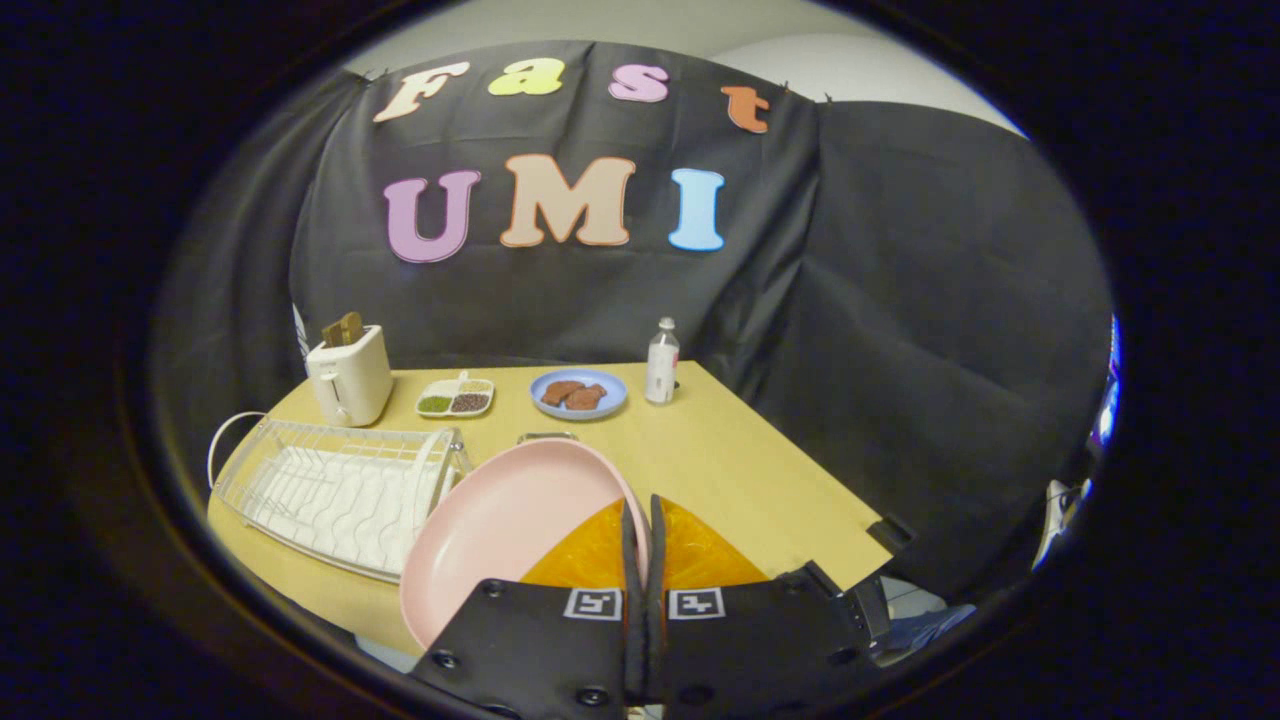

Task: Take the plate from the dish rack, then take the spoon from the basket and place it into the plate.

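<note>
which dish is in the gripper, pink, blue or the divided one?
The pink plate: the gripper is shut on its rim, beside the rack. The blue plate and divided tray sit far beyond the fingers.

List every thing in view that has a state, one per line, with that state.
Gripper: jaws shut on the pink plate's rim.
Pink plate: out of the rack, held tilted.
Dish rack: holds no dishes.
Toaster: toast sticking up from the slot.
Blue plate: holds brown food.
Divided tray: compartments filled.
Bottle: upright, capped.
</note>
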